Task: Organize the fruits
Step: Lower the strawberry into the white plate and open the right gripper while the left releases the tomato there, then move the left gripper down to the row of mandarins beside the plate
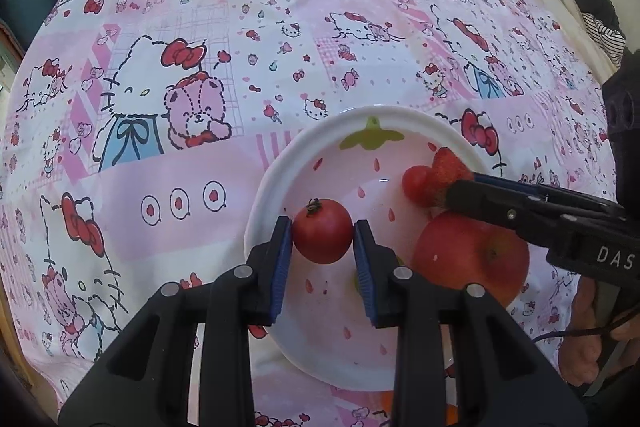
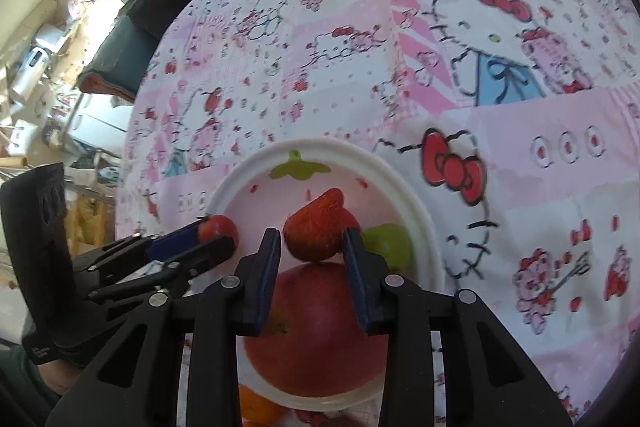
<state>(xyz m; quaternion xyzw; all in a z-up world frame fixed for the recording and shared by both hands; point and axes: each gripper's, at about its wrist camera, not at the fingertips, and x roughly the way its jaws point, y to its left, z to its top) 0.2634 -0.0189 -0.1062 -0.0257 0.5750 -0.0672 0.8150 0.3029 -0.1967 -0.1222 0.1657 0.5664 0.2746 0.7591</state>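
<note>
- Your landmark is the plate (image 1: 276, 183); it is a round, glossy white dish with a raised rim, its pink well printed with red drops and a green leaf at the far edge.
- Your left gripper (image 1: 322, 233) has its blue ribbed pads pressed on both sides of a tomato (image 1: 322, 235), above the near-left part of the plate; the jaws are narrowed to the fruit's width.
- That tomato is smooth, round and deep red, with a dry dark calyx on top.
- Your right gripper (image 2: 311, 241) is closed on a strawberry (image 2: 316, 231) over the plate's middle; the berry is conical, dimpled, bright red, its tip pointing to the plate's far rim.
- An apple (image 2: 316, 331) lies in the plate's near-right part, directly below the strawberry; it is large, matte red with yellowish streaks; whether the berry touches it, you cannot tell.
- A green grape (image 2: 388, 245), smooth and oval, sits against the plate's right rim, just beside your right jaw.
- A second small tomato (image 1: 416, 181) shows just beside the strawberry.
- An orange (image 2: 258, 405) peeks out at the plate's near edge.
- The plate rests on a soft, lightly wrinkled cloth (image 1: 200, 27) printed with pink cartoon cats and red bows; wide cloth lies beyond the plate's far and left rims.
</note>
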